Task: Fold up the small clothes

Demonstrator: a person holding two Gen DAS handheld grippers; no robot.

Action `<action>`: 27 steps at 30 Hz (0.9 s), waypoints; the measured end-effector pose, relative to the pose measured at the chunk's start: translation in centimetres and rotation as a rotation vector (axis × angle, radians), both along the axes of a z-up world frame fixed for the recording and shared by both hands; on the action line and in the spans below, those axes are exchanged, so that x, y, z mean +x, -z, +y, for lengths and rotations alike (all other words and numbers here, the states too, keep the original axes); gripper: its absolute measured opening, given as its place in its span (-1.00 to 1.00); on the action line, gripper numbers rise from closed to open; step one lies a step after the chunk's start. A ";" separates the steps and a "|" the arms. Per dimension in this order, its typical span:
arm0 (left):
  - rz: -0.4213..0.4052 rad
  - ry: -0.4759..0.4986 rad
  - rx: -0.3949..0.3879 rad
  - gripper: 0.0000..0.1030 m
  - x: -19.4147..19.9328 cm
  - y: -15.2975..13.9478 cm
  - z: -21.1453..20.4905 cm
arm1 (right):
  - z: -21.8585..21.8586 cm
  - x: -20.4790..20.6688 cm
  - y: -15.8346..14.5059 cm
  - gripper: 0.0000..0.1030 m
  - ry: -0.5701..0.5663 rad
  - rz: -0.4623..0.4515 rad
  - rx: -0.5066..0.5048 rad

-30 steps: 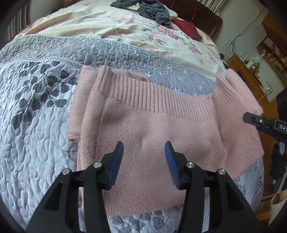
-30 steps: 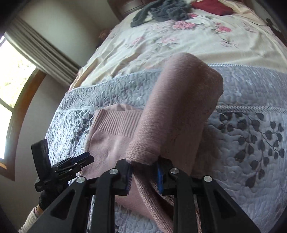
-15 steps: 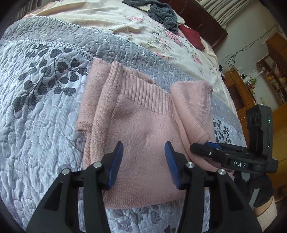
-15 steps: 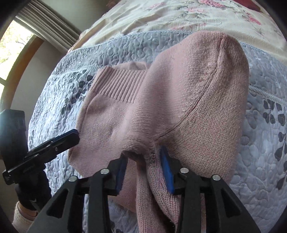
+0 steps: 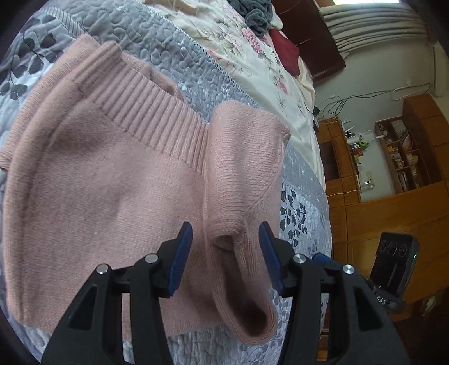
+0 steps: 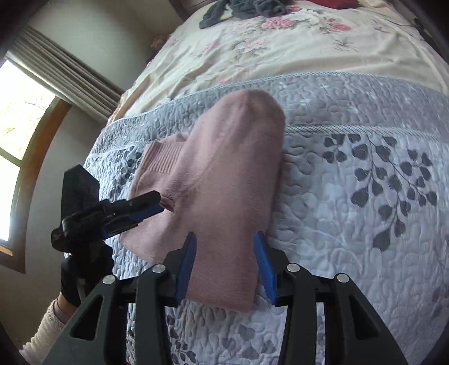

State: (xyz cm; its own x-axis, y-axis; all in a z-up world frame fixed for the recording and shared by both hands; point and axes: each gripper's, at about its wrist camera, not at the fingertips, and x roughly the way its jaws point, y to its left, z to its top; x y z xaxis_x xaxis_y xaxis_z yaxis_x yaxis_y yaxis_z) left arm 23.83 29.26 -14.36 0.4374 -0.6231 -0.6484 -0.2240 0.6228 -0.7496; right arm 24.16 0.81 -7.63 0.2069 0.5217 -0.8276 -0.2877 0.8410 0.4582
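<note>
A pink knit sweater [image 5: 92, 196] lies flat on the grey quilted bedspread [image 6: 364, 196], ribbed hem away from me. Its right sleeve [image 5: 241, 168] is folded across the body, and the cuff [image 5: 247, 317] points at the bed's near edge. My left gripper [image 5: 224, 244] hovers open just above that cuff, touching nothing. My right gripper [image 6: 226, 252] is open too; the folded sleeve [image 6: 224, 191] lies loose between its blue fingers [image 6: 188, 261]. In the right wrist view, a black-gloved hand [image 6: 75, 280] holds the left gripper [image 6: 134, 209] at the sweater's left side.
A cream floral duvet [image 6: 280, 56] covers the far half of the bed, with dark grey clothes [image 6: 241, 8] and a red garment [image 5: 286, 53] on it. Wooden shelves [image 5: 401, 151] stand beyond the bed's right edge. A window with curtains [image 6: 33, 112] is at left.
My right gripper carried the sleeve across the sweater's body, laid it down and opened. The left gripper moved in toward the folded sleeve's cuff.
</note>
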 end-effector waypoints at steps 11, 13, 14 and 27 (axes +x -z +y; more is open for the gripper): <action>0.066 0.001 -0.059 -0.04 2.1 3.4 -3.6 | -5.2 -2.3 5.6 -0.15 0.088 0.079 0.051; 0.054 -0.002 -0.027 -0.43 2.2 2.9 -3.8 | -5.3 -2.4 5.9 -0.15 0.092 0.081 0.054; 0.043 0.001 -0.018 -0.52 2.3 2.6 -4.0 | -5.3 -2.5 6.0 -0.15 0.094 0.080 0.054; -0.174 -0.019 0.045 -0.64 1.2 -5.0 -0.9 | -4.5 -3.6 5.1 -0.15 0.079 0.054 0.057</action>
State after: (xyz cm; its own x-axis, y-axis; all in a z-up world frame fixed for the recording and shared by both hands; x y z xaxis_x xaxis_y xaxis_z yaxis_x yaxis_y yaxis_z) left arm 25.05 28.34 -9.33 0.5571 -0.5852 -0.5892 -0.1056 0.6538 -0.7493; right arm 20.53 -3.64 -12.73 0.2048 0.5520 -0.8083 -0.1953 0.8322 0.5189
